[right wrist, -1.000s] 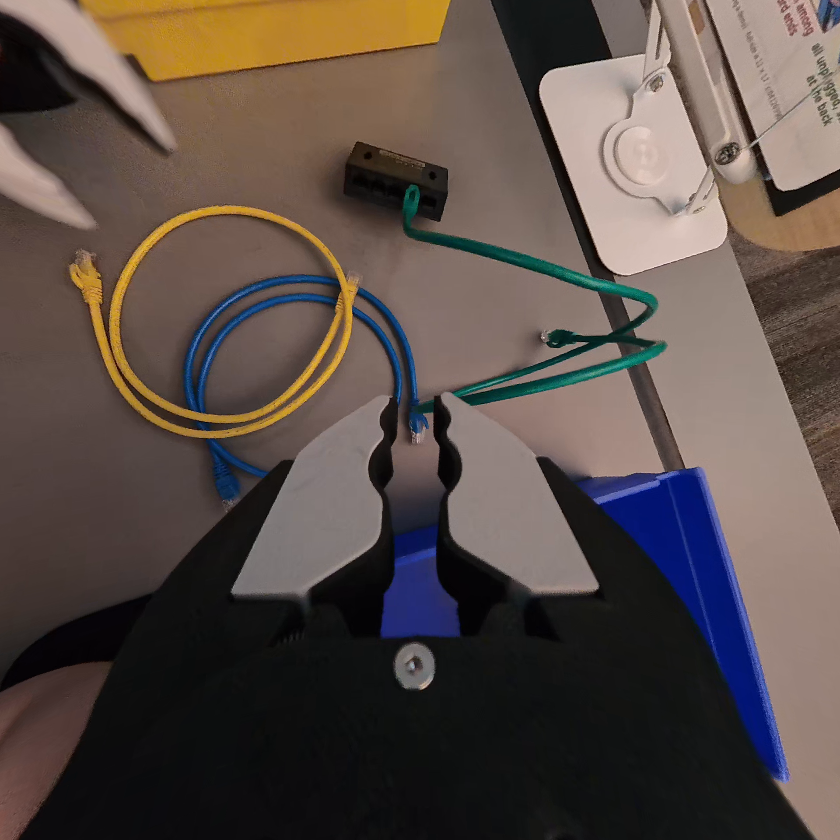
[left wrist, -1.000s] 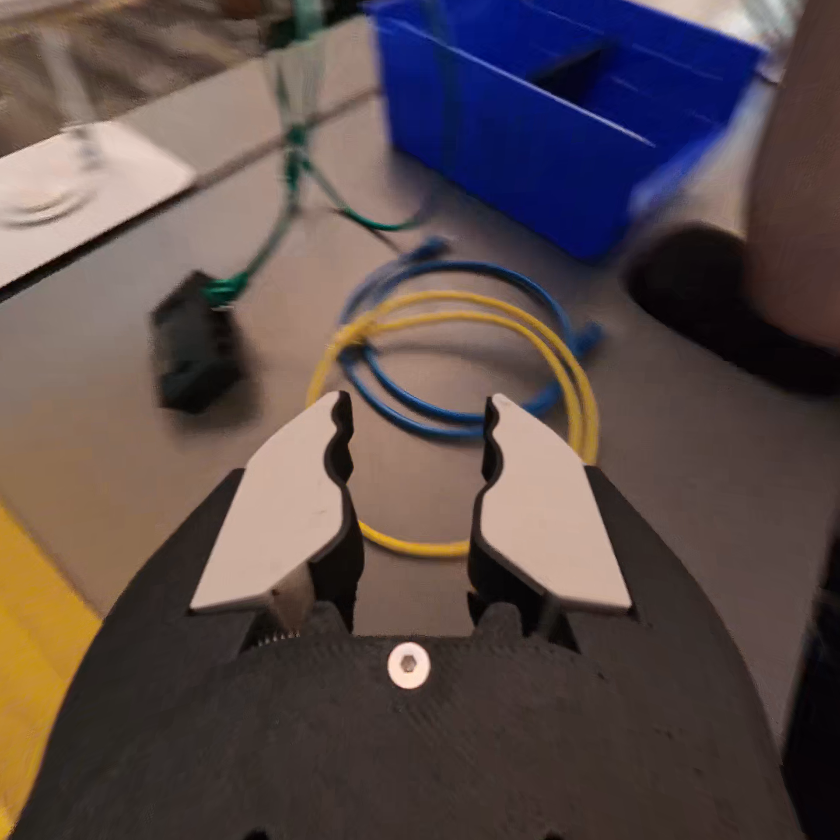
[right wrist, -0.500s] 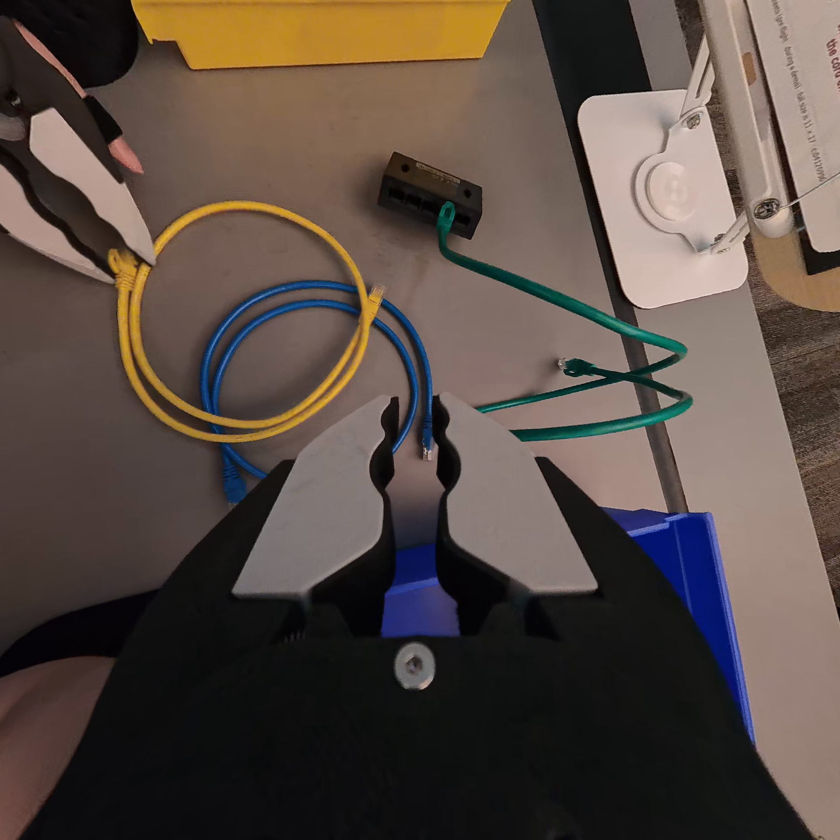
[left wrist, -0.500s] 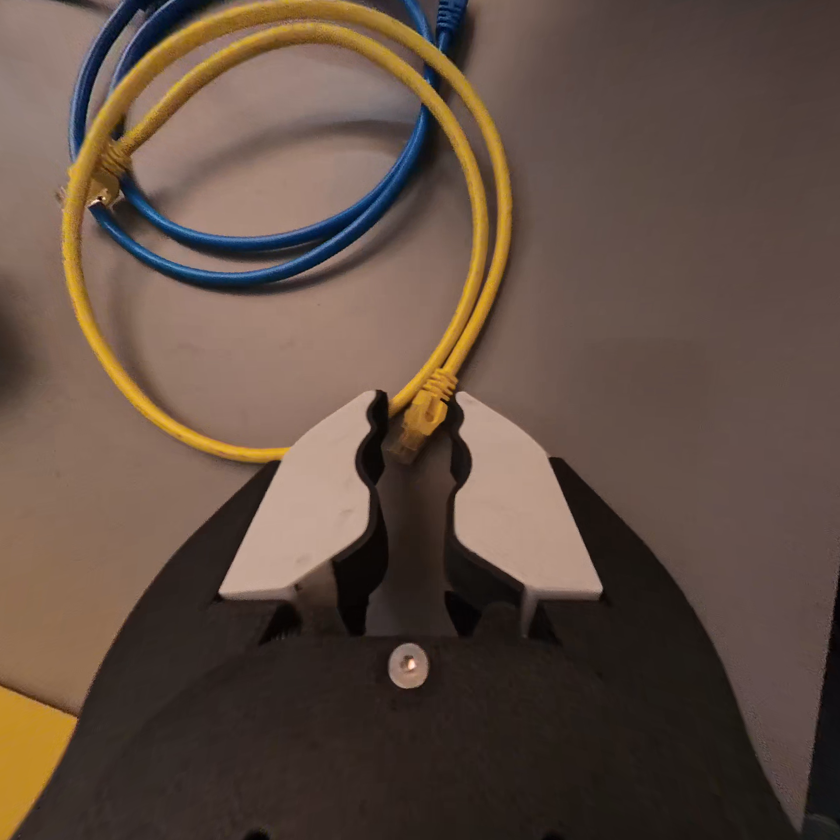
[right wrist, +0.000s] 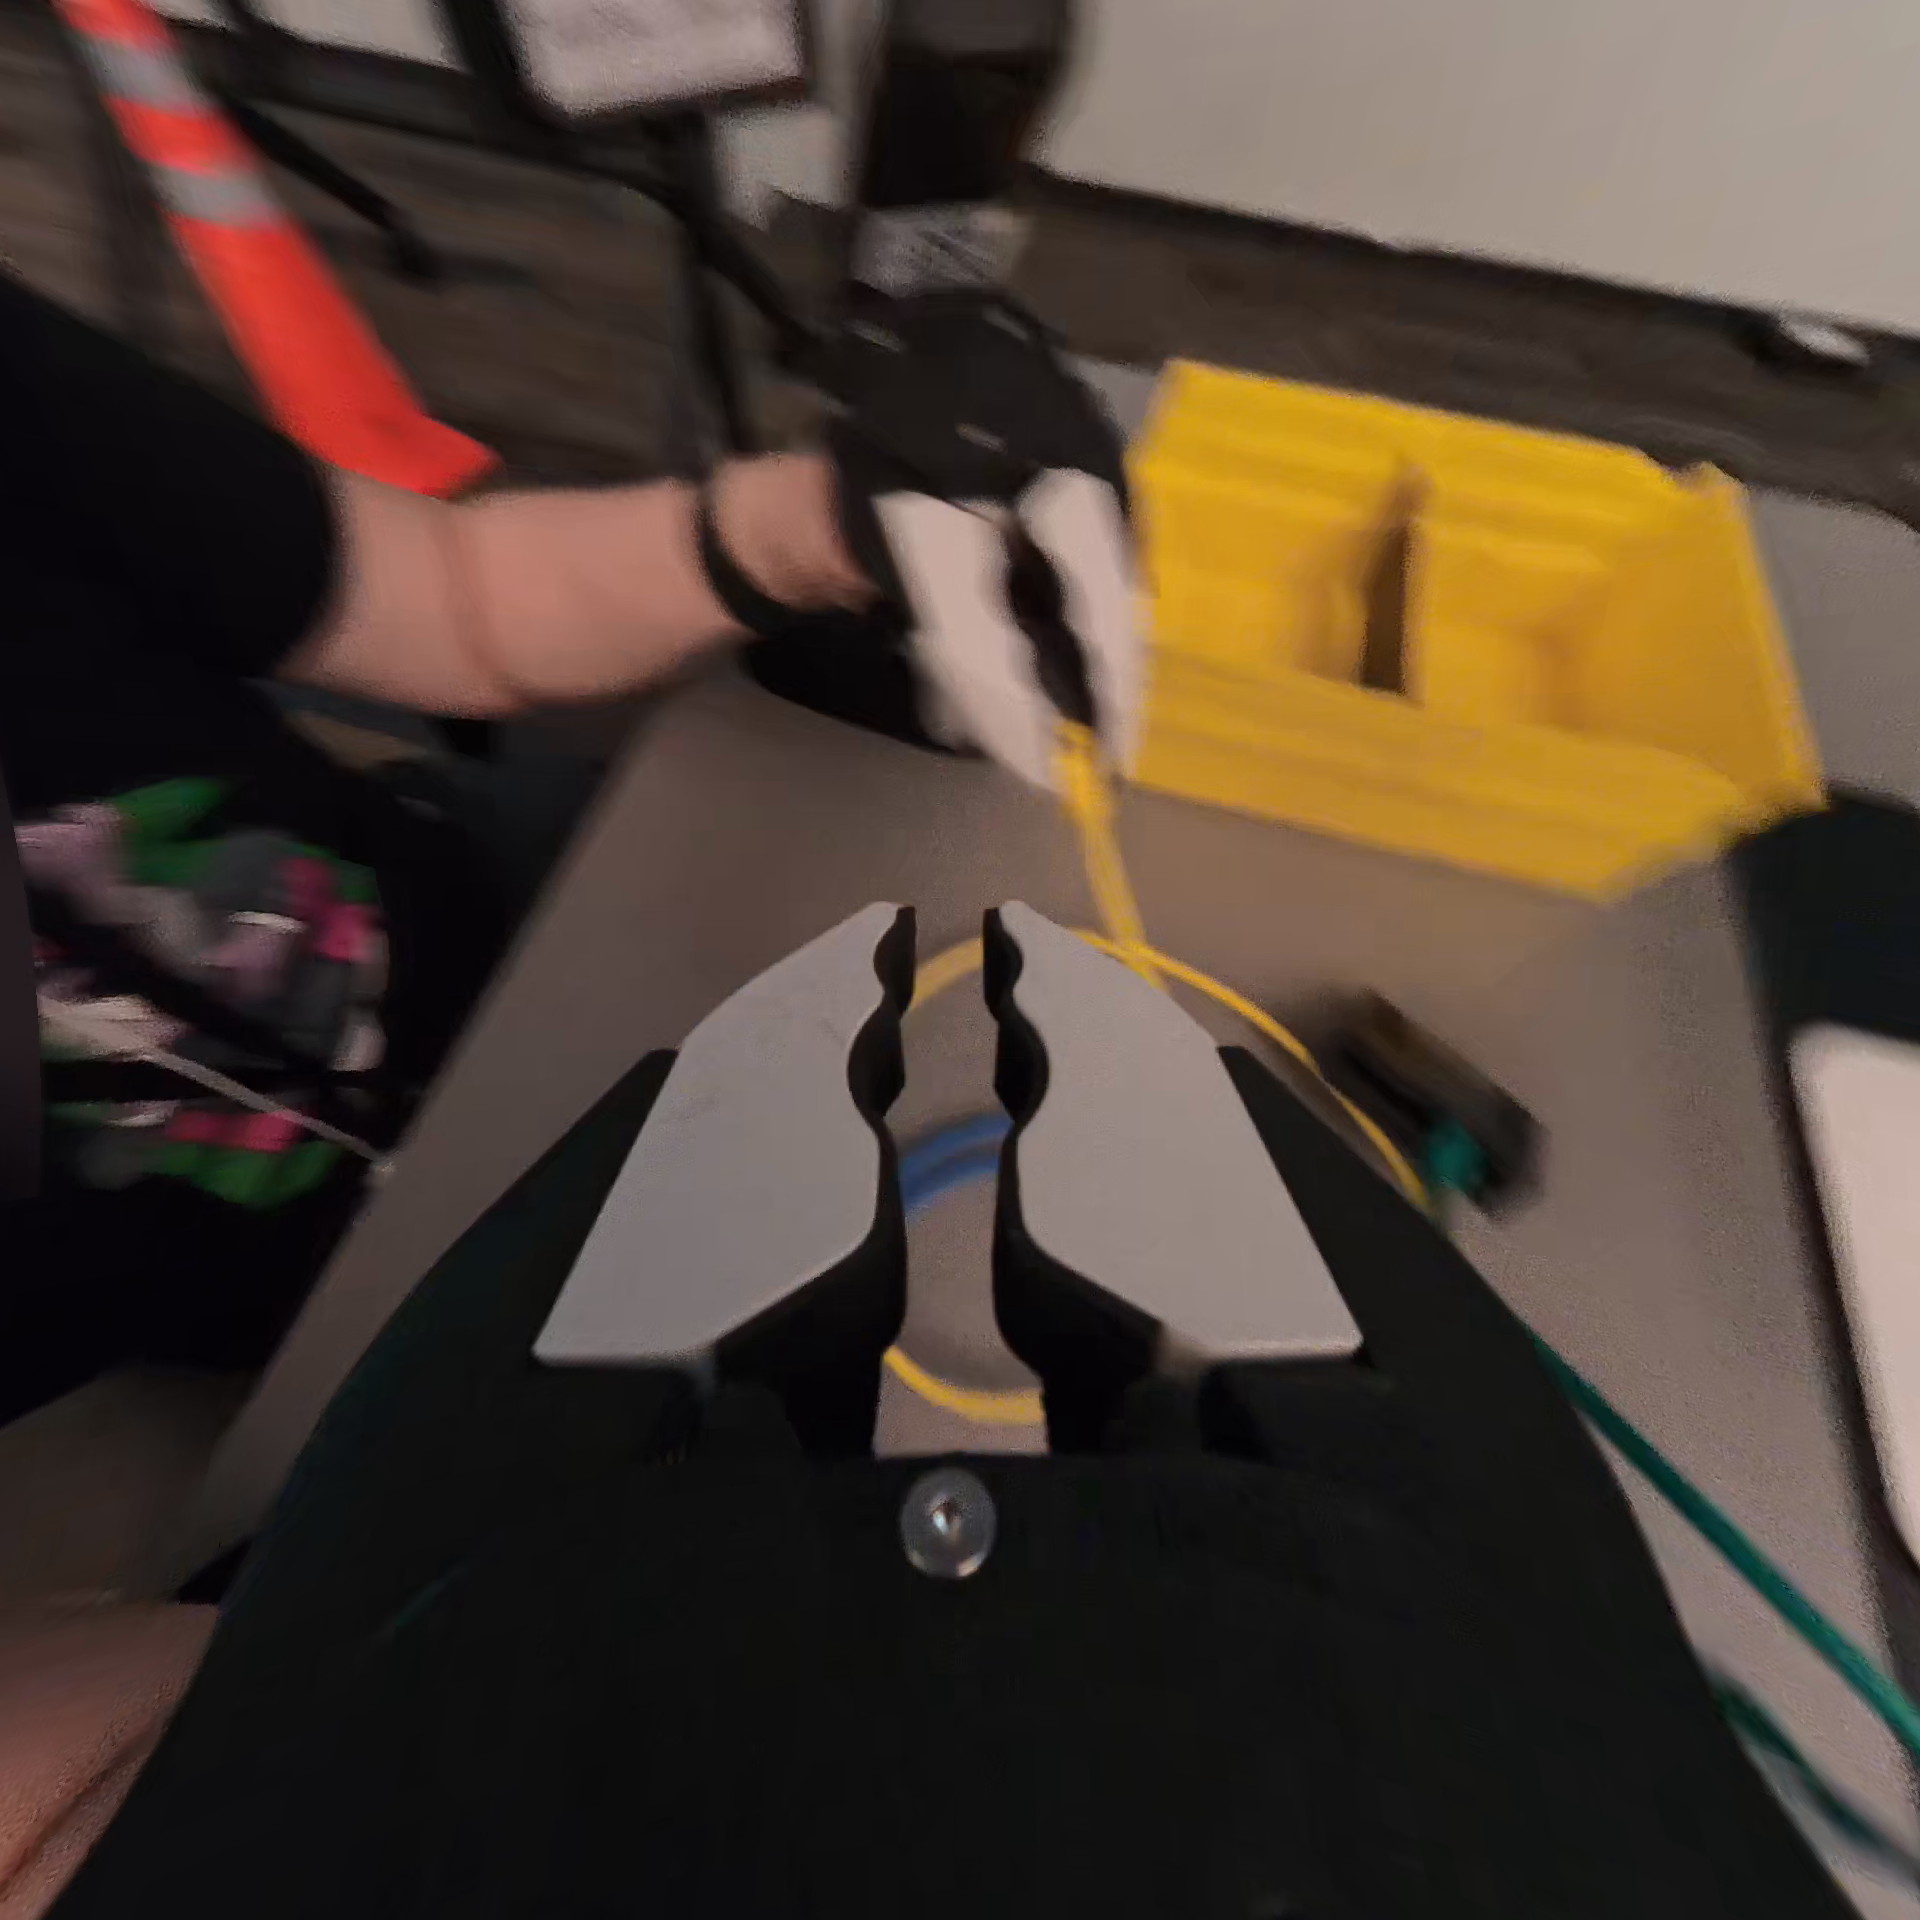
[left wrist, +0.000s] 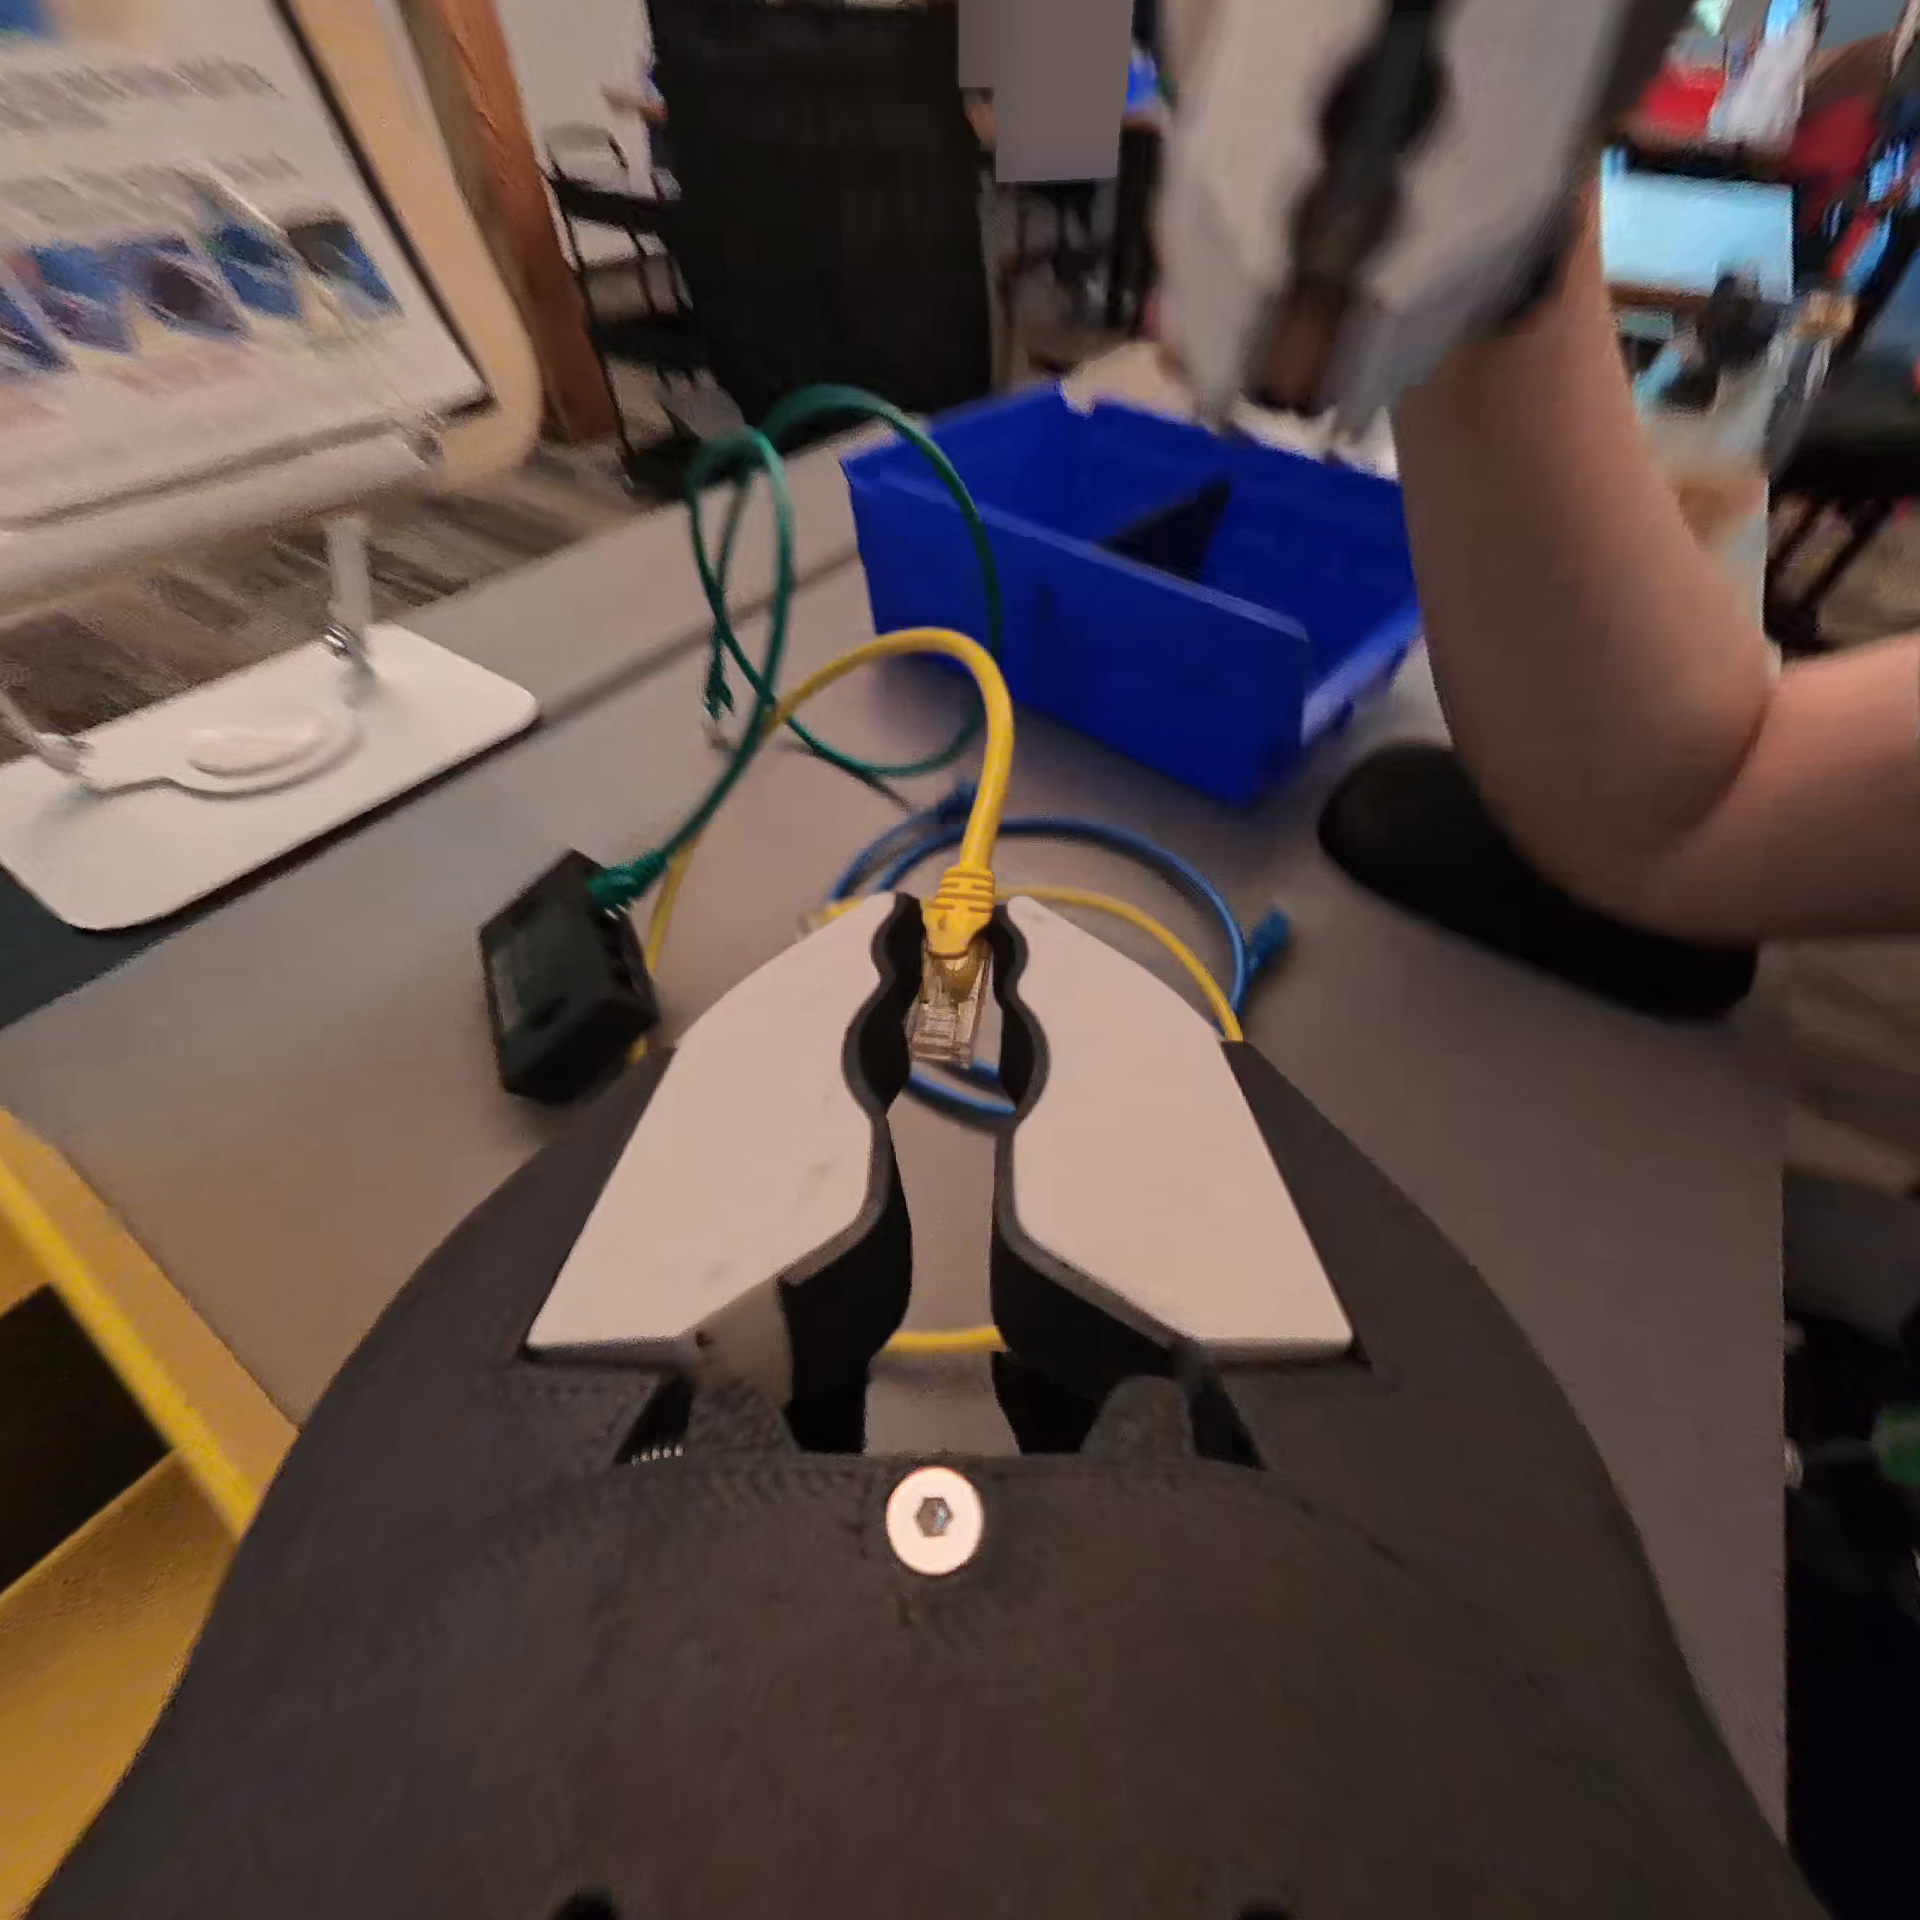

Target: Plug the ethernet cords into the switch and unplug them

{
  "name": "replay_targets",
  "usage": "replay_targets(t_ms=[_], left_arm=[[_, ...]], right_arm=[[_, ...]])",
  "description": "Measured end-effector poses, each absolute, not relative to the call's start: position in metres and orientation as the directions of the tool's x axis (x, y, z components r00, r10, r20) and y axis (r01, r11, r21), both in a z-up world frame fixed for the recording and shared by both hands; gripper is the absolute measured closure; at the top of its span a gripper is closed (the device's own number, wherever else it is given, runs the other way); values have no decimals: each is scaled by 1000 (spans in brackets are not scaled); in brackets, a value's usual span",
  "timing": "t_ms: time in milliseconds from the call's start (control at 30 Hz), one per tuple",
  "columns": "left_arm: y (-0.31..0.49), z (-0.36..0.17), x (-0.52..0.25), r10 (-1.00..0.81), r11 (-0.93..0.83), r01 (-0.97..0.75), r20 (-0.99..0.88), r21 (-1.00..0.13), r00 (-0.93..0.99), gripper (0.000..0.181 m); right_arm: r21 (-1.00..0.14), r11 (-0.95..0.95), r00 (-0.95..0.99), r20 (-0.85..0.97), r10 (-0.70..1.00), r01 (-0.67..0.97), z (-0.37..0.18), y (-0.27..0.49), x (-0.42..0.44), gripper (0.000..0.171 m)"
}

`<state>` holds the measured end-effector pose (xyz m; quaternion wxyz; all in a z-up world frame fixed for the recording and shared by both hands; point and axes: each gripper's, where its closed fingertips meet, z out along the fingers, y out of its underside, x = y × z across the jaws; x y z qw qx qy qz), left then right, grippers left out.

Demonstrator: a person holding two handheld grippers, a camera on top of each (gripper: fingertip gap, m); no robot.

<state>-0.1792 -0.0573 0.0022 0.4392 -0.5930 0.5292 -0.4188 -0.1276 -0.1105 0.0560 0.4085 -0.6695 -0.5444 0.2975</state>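
My left gripper is shut on the yellow cord's plug and holds it above the table; the yellow cord arches up from it. The black switch lies left of it with the green cord plugged in. The blue cord lies coiled behind. My right gripper is open by a narrow gap and empty, above the yellow coil and the blue cord. The right wrist view shows the left gripper far off and the blurred switch.
A blue bin stands behind the cords and a yellow bin by the left gripper. A white stand base sits at the table's far left. A person's arm reaches over the right side. An orange cone stands off the table. My hands' fingertips stand some 10 cm from each other. To reach the black switch in a straight line is about 20 cm for my left fingers, about 25 cm for my right. It turns up in the right wrist view as well.
My left gripper closed on the yellow plug and lifted it off the table. Both views swung up from looking down at the table to looking across it.
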Motion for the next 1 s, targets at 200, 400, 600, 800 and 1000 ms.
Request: replay_targets(t_ms=[200,400,600,800,1000], left_arm=[[-45,43,-188,-989,-142,-71,138,-987,62,170],[-37,64,-209,-985,-136,31,139,-990,103,170],[-52,77,-220,-987,-157,88,159,-984,16,171],[-62,66,-218,-993,-120,11,120,-993,-5,171],[-66,62,-217,-995,-99,-29,100,-995,-9,170]], right_arm=[[-827,-128,107,-82,991,548,14,-107,-184,170],[-931,-278,162,-245,956,234,16,-60,-220,156],[-987,-90,141,-108,984,-130,49,-57,-235,137],[-965,-162,44,-175,984,-206,67,-65,-221,149],[-963,-201,22,-208,978,-181,62,-63,-219,161]])
